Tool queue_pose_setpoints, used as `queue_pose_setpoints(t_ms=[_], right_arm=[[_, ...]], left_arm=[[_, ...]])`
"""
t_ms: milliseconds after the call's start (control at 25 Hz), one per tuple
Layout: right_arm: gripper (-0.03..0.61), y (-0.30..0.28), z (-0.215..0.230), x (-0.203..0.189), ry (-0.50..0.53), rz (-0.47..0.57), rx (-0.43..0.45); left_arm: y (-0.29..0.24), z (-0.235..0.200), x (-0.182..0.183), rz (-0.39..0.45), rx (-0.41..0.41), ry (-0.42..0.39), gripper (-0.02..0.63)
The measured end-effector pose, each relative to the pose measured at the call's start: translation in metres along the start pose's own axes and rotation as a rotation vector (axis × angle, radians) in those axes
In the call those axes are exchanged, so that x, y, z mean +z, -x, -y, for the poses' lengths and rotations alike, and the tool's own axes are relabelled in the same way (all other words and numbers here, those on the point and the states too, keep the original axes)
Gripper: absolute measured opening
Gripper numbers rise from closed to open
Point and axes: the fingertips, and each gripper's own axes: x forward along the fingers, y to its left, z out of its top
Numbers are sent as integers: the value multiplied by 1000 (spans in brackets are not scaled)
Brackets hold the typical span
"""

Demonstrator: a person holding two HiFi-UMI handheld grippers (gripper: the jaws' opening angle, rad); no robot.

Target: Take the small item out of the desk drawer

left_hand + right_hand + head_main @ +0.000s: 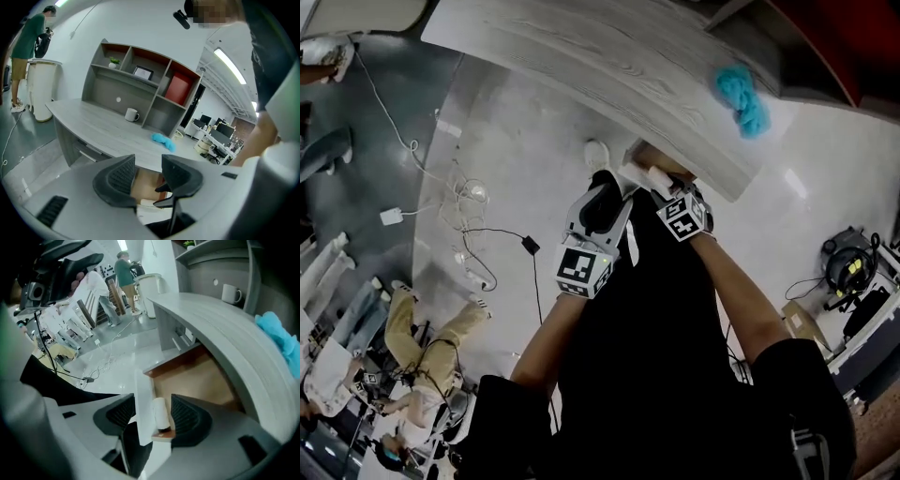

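The desk drawer stands pulled out under the grey desk top, showing its bare wooden floor. A small white roll lies inside, against the white drawer front. My right gripper straddles that front edge, one jaw outside the panel and the other against the roll, with both touching. In the head view it sits at the drawer. My left gripper hovers just beside it, open with nothing between its jaws, and the drawer shows through the gap.
A blue cloth lies on the desk near its end, and a white mug stands by the shelf unit. Cables trail over the floor. People sit at lower left. A machine stands at right.
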Motion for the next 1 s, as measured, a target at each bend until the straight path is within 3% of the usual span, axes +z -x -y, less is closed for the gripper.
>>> queue_pose_setpoints(t_ms=[520,840,1000], right_arm=[[233,-66,13,-35,58,-173,-38],[232,-82,21,-41,28,-238,-33],[201,-85,21,-44,40,-260,-67]], left_arm=[[3,-38,-23,-5,46,63,156],[10,-49,-40,-16,57,96,156],[12,-55,-36,1,61,97,156]])
